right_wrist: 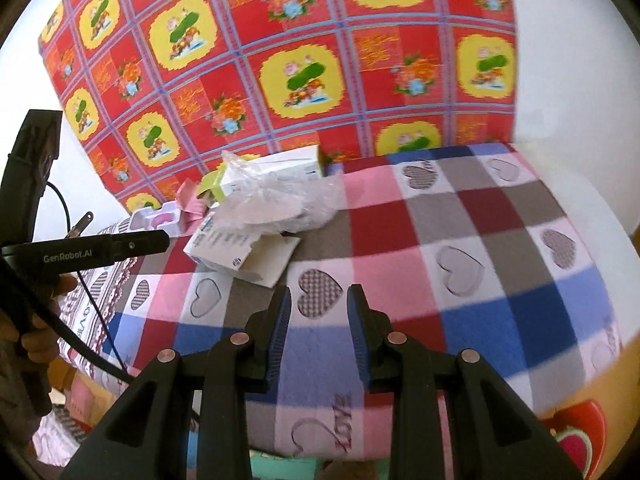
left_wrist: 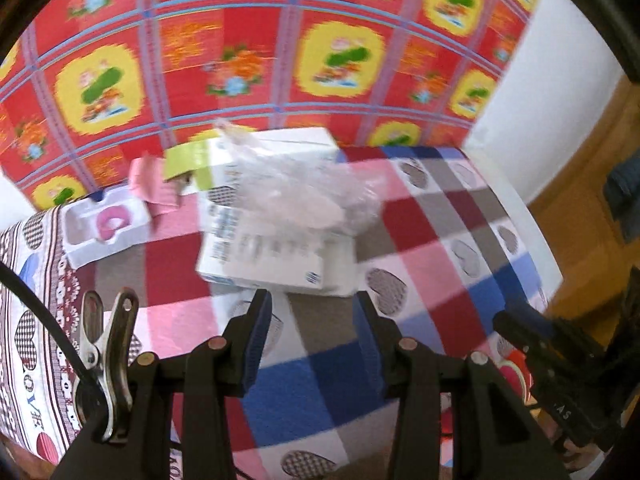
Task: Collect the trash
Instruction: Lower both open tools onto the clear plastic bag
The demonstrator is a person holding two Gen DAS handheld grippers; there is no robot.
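Observation:
A trash pile lies at the far side of the checked tablecloth (left_wrist: 440, 240). It holds a flat white printed box (left_wrist: 264, 260), crumpled clear plastic (left_wrist: 308, 188) on top of it, a green-and-white carton (left_wrist: 192, 160), a pink wrapper (left_wrist: 154, 192) and a white tray with a pink ring (left_wrist: 100, 228). My left gripper (left_wrist: 312, 308) stands open just short of the white box, with only cloth between its fingers. My right gripper (right_wrist: 320, 300) is open too, nearer the front edge, with the white box (right_wrist: 224, 252) and clear plastic (right_wrist: 276, 200) ahead to its left.
A red and yellow flowered cloth (right_wrist: 300, 60) hangs behind the table. White wall and wooden floor (left_wrist: 580, 208) lie to the right. One finger of the left gripper (right_wrist: 132, 245) and the hand holding it (right_wrist: 36, 340) show at the left edge. A metal clip (left_wrist: 108, 348) hangs beside my left fingers.

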